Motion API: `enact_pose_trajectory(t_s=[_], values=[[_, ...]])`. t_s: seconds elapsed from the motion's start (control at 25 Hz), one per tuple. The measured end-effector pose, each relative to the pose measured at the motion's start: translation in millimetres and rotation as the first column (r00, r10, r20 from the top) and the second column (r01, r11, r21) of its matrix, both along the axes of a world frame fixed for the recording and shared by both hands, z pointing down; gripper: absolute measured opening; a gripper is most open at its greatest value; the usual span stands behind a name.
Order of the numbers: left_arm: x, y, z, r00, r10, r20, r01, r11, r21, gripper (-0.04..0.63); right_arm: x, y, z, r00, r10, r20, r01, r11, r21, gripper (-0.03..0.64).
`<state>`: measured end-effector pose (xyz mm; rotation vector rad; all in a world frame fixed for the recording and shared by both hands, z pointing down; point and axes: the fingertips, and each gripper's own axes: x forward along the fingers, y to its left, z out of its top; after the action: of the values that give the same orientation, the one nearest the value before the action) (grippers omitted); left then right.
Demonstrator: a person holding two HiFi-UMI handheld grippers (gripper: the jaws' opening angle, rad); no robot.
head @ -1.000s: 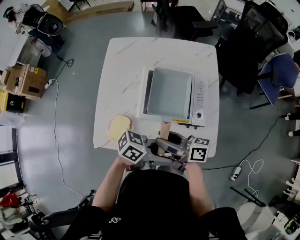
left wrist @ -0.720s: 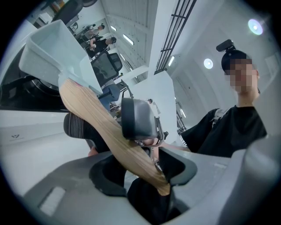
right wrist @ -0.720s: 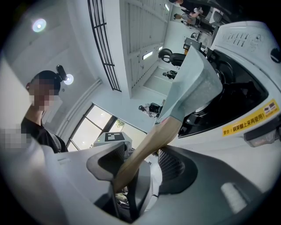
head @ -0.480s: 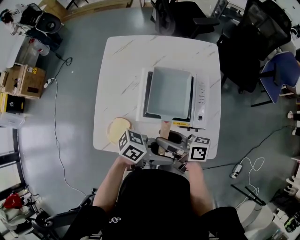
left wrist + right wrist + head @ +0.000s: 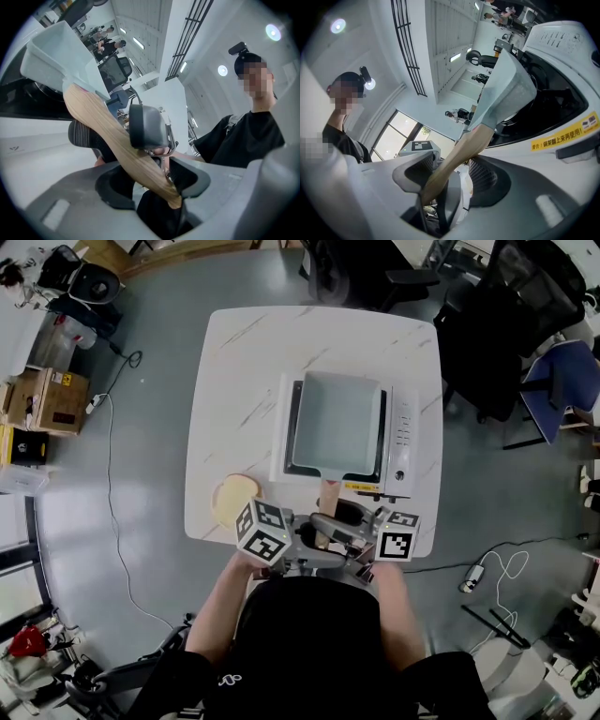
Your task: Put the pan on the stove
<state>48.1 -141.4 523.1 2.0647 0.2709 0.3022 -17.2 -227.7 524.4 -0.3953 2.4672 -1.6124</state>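
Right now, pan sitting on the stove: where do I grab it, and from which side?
The wooden handle, from the near edge of the table, jaws level and across its width. It sticks straight out of the pan past the stove toward that edge and is narrow; the pan's body is wide with sloped walls.

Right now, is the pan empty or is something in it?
Empty: in the head view the pan shows only its bare grey bottom, with no food or anything else inside.
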Motion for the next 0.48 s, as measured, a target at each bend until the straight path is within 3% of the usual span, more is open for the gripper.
enact_pose_trajectory(t_s=[0.48], values=[[-0.2,-1.0,17.0,1.000,-0.011,0.029,0.010,1.000,0.021,0.215,-0.8,-0.4,12.1,1.000,-0.008,-0.012,0.008,1.000,0.019,0.236]])
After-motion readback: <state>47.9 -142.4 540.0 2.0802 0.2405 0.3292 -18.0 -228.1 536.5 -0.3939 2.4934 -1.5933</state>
